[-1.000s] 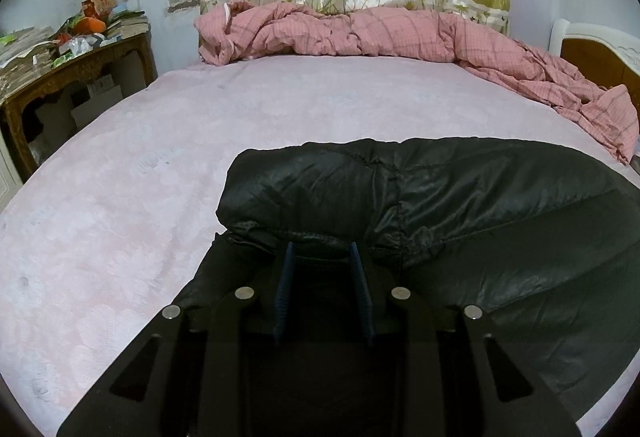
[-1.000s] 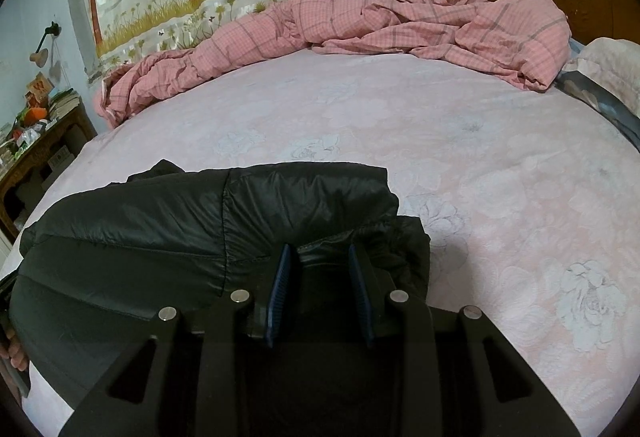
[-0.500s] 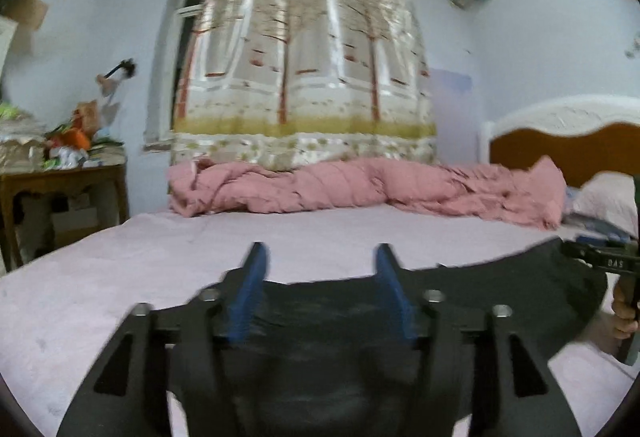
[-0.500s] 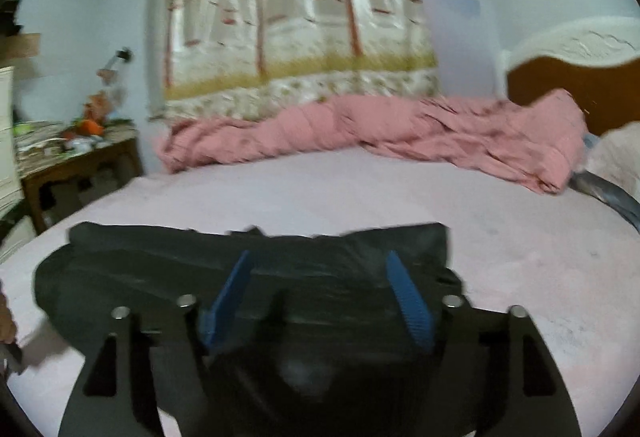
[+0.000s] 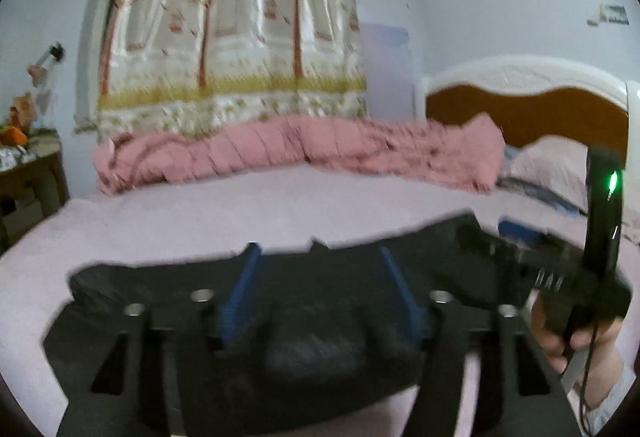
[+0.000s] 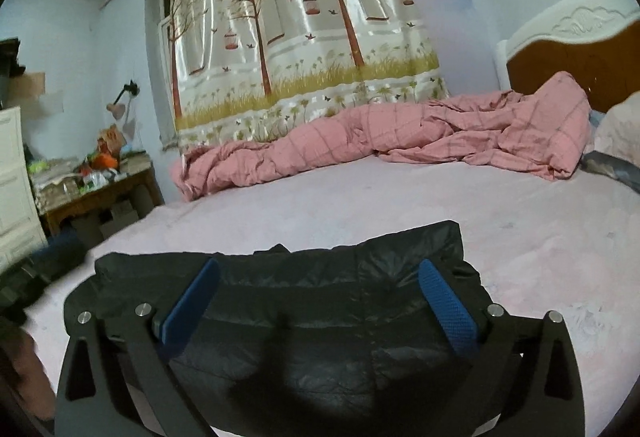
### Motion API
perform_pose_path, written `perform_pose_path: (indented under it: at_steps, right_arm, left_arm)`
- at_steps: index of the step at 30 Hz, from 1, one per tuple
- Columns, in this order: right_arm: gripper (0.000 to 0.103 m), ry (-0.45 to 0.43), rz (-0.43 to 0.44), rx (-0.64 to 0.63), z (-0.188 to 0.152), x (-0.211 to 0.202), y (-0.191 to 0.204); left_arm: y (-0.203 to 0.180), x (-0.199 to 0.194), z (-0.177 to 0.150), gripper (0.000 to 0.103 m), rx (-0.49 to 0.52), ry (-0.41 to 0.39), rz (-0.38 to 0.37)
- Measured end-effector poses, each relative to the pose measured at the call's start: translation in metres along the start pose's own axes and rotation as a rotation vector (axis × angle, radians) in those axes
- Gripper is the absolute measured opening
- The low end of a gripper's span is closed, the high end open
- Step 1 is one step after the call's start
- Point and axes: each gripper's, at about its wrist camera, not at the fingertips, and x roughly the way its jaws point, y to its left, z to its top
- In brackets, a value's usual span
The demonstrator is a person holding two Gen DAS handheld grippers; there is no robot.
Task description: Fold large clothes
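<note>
Only one marking found: pale lettering on the black body of the right gripper (image 5: 516, 237), seen in the left wrist view off to the right of the left gripper (image 5: 318, 293), above the hand (image 5: 576, 341) holding it. Too blurred to read with certainty; roughly three capital letters. Nothing legible anywhere in the right wrist view.

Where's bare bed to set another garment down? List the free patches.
Free: the pink sheet between the black puffer jacket and the pink checked quilt, and right of the jacket. Crowded: the far edge under the quilt, and the cluttered side table.
</note>
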Motion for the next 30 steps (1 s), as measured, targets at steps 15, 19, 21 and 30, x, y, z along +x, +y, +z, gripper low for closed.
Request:
perform_pose_path:
  at_steps: [15,19,21,30]
  right_arm:
    - [0.015,0.255,0.134,-0.117,-0.007,0.026,0.05]
    - [0.011,0.484,0.244,-0.028,-0.007,0.061,0.078]
    - [0.011,0.571,0.26,-0.01,-0.009,0.08,0.09]
    - [0.0,0.844,0.104,-0.043,-0.043,0.174,0.114]
  left_arm:
    - [0.027,0.096,-0.069,0.004,-0.301,0.475,-0.176]
    - [0.032,0.095,-0.069,0.004,-0.326,0.473,-0.193]
    - [0.032,0.095,-0.071,0.004,-0.339,0.474,-0.2]
    - [0.042,0.099,-0.074,0.004,-0.402,0.511,-0.189]
